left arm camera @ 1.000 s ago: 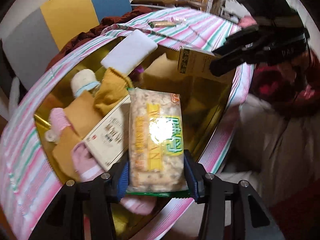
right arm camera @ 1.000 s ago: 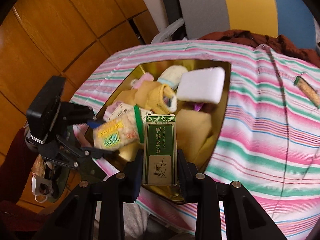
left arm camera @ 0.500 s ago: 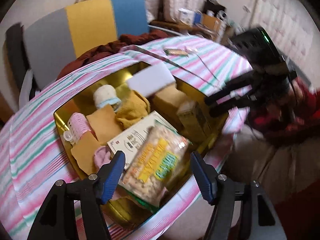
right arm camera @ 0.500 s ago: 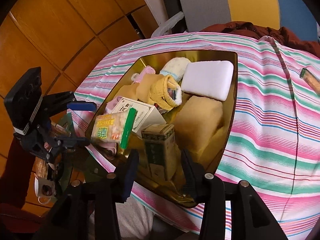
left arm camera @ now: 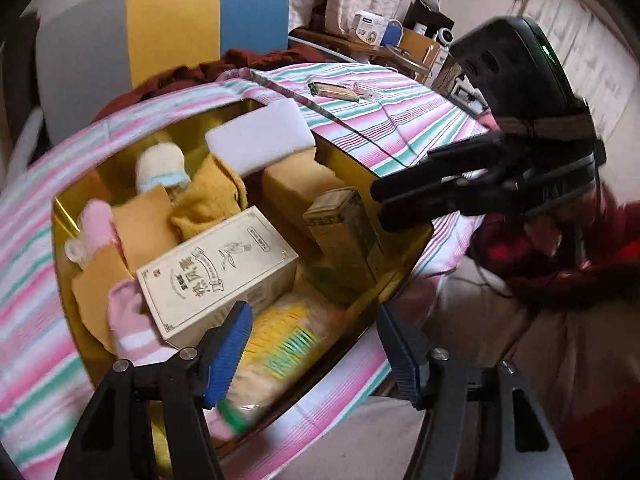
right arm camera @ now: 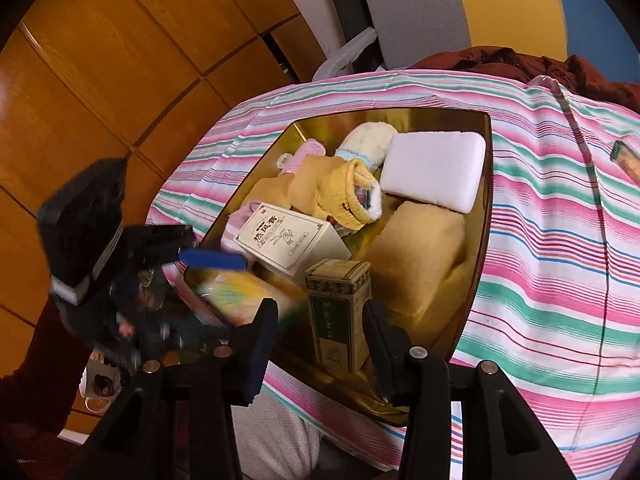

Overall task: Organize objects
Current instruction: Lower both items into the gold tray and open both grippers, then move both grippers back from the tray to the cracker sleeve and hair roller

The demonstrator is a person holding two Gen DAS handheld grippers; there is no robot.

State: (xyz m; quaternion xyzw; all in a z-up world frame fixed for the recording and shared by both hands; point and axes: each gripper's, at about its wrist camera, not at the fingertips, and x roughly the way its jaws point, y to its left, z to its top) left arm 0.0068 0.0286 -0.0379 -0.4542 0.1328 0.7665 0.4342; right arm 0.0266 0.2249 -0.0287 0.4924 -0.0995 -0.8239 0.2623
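A gold tray (left arm camera: 344, 162) (right arm camera: 485, 184) on a striped cloth (left arm camera: 400, 120) holds a printed white box (left arm camera: 216, 272) (right arm camera: 288, 240), a white sponge (left arm camera: 260, 136) (right arm camera: 434, 168), a yellow sponge (left arm camera: 296, 184) and rolled socks. A yellow snack packet (left arm camera: 288, 348) (right arm camera: 236, 292) lies blurred in the tray's near corner. My left gripper (left arm camera: 314, 320) hovers over it, jaws closing, pads clear of it. A green tea tin (left arm camera: 344, 232) (right arm camera: 340, 312) stands upright in the tray between the fingers of my right gripper (right arm camera: 320, 312), which do not touch it.
A narrow green-ended packet (left arm camera: 334, 91) (right arm camera: 628, 160) lies on the cloth beyond the tray. A grey, yellow and blue chair (left arm camera: 172, 20) stands behind the table, with a red garment on it. A wooden panel wall (right arm camera: 100, 60) and a mug (right arm camera: 98, 388) are at the left.
My left gripper opened and the snack packet dropped from it into the tray's near corner. My right gripper let go of the green tin, which now stands in the tray.
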